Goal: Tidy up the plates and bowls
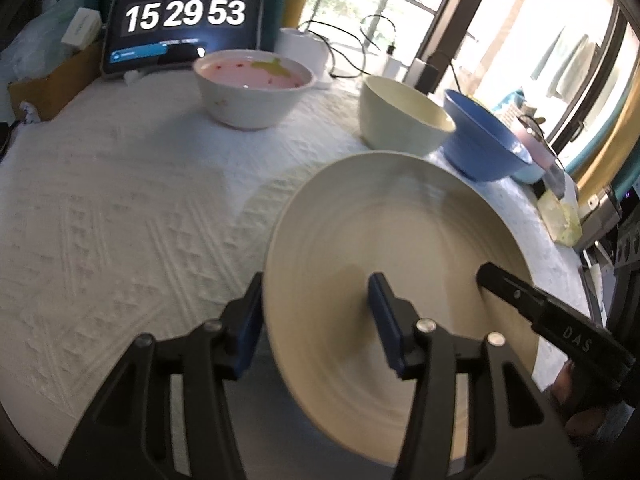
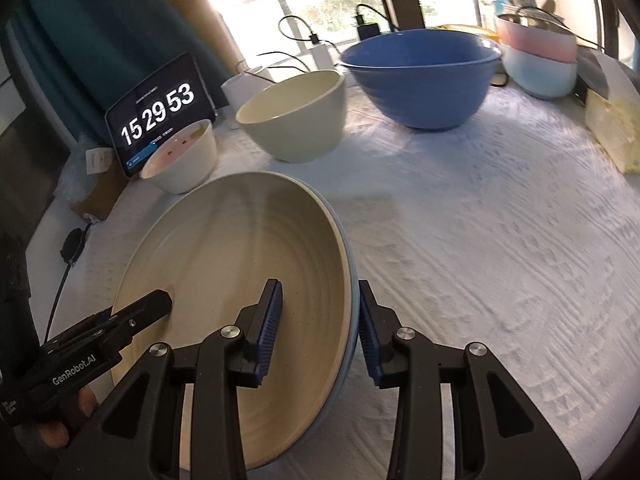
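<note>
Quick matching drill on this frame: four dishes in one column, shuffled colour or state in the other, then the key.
Column 1:
1. plate
2. big bowl
3. small bowl by the clock tablet
4. middle bowl

Column 2:
A. blue, far side of the table
B. pink inside, with red specks
C. beige, gripped on opposite rims by the left gripper and the right gripper
D. cream, empty, standing between two other bowls

Pairs: 1-C, 2-A, 3-B, 4-D
</note>
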A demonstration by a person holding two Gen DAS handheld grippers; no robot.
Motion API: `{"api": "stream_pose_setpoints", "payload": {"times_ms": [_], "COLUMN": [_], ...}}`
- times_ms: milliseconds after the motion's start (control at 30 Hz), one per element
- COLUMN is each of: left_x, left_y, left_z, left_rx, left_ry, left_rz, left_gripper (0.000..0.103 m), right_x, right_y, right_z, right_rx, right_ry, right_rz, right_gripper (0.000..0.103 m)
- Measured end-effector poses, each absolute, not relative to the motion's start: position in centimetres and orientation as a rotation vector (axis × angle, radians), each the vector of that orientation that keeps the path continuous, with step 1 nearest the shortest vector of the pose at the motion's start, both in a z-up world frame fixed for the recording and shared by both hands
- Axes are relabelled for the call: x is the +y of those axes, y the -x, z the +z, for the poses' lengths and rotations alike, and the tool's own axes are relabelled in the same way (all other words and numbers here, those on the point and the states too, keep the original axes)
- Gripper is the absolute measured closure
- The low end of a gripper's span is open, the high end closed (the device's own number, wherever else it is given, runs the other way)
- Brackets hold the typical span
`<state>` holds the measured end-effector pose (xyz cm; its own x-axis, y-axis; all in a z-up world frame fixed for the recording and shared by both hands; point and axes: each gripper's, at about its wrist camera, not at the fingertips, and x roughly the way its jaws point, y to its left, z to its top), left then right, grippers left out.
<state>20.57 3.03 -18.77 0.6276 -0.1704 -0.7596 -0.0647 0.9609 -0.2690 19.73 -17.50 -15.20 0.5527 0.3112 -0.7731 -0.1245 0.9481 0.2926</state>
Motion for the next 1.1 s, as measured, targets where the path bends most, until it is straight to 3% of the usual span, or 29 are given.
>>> {"api": "stream_pose_setpoints", "payload": {"times_ms": [1100], "left_x": [11.1], "left_y": [-20.5], "left_z": [-18.7], "left_rx": [0.862], "left_ry": [0.353], "left_rz": [0.073], "left_gripper": [0.052], "right_x": [-8.5], "right_y": [-23.7], "right_z": [-15.1], "right_rx": [0.983], "right_ry": [-0.081], "right_rz": [0.43], "right_gripper": [0.064]}}
